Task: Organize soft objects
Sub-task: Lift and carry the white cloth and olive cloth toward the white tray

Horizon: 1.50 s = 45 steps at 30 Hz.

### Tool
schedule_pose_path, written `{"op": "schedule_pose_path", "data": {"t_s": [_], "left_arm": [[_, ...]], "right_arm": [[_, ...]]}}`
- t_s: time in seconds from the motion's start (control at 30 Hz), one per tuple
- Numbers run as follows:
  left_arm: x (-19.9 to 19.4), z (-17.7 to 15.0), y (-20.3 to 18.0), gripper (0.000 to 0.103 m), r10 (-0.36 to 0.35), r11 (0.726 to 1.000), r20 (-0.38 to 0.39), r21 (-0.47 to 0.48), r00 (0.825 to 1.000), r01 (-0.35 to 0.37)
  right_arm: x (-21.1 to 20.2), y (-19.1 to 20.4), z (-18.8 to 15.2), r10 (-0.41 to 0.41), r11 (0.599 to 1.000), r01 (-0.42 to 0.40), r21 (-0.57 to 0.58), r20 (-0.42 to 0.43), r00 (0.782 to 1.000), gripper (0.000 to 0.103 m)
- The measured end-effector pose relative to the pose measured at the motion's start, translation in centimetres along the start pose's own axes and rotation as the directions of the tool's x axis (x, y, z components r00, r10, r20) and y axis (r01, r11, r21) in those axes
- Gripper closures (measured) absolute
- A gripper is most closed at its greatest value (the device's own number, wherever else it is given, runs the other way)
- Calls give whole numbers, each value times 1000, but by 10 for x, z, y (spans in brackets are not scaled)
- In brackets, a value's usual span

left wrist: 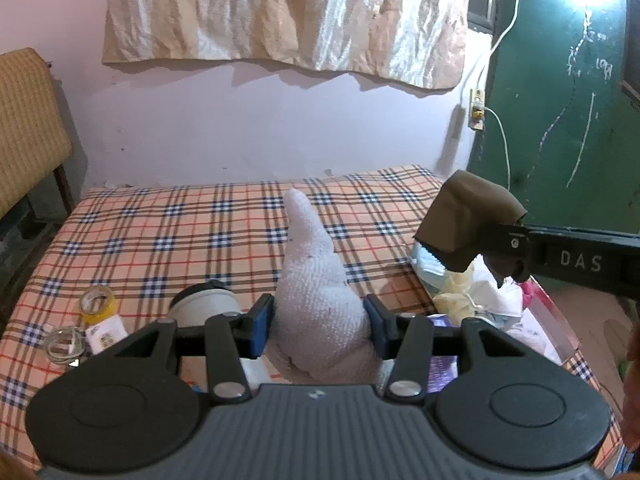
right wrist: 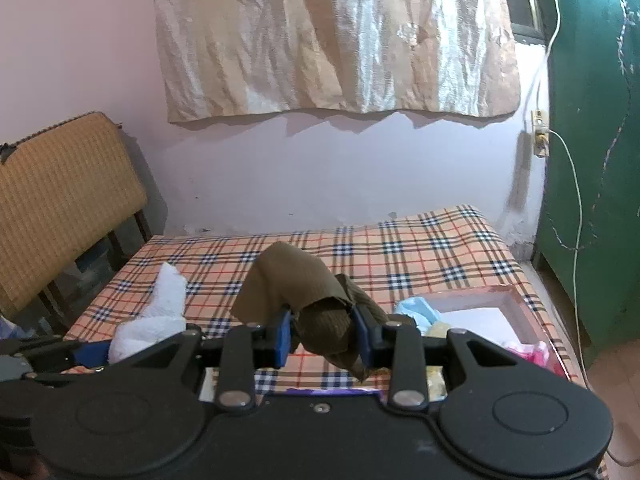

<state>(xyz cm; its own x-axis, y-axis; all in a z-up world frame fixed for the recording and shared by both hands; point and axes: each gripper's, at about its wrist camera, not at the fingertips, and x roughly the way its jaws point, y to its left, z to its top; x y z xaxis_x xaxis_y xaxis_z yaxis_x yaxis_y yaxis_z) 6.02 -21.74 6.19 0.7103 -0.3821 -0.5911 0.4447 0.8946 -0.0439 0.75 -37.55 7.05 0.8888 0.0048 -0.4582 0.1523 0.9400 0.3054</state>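
A white towel (left wrist: 316, 280) is clamped in the left tool (left wrist: 319, 322), a brown cloth (right wrist: 320, 304) in the right tool (right wrist: 322, 334); a tape roll (left wrist: 97, 299) is seen only from the left wrist

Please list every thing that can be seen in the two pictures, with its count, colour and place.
white towel: one, white, held upright over the bed
brown cloth: one, olive brown, held above the bed
checked bed sheet: one, orange plaid, covers the bed
tape roll: one, yellow, left on the bed
white cable: one, coiled beside the tape
pink box: one, right on the bed, holding soft items
wall cloth: one, beige, on the wall
left tool: shut on the towel
right tool: shut on the cloth
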Motion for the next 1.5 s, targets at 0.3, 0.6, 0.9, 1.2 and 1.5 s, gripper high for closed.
{"op": "schedule_pose_path", "data": {"t_s": [0.3,0.6,0.9,1.2,1.5], "left_arm": [[13,1,-22,52,-36,999,-16,29,999,37],[23,1,-40,52,-65,996,-28,52,997,67],[33,2,-53,52,-89,993,-38,72,995,91],[45,4,-66,52,-121,989,-46,84,992,125],[60,7,-86,52,-164,982,-66,88,984,169]], "right_arm": [[-4,-27,-2,-35,999,35,26,-1,999,63],[-3,-49,-4,-61,997,62,46,-6,998,63],[-3,-65,-5,-83,995,83,59,-9,997,63],[-1,-80,-5,-112,991,113,69,-14,994,63],[-4,-106,-10,-152,983,154,96,-25,988,63]]}}
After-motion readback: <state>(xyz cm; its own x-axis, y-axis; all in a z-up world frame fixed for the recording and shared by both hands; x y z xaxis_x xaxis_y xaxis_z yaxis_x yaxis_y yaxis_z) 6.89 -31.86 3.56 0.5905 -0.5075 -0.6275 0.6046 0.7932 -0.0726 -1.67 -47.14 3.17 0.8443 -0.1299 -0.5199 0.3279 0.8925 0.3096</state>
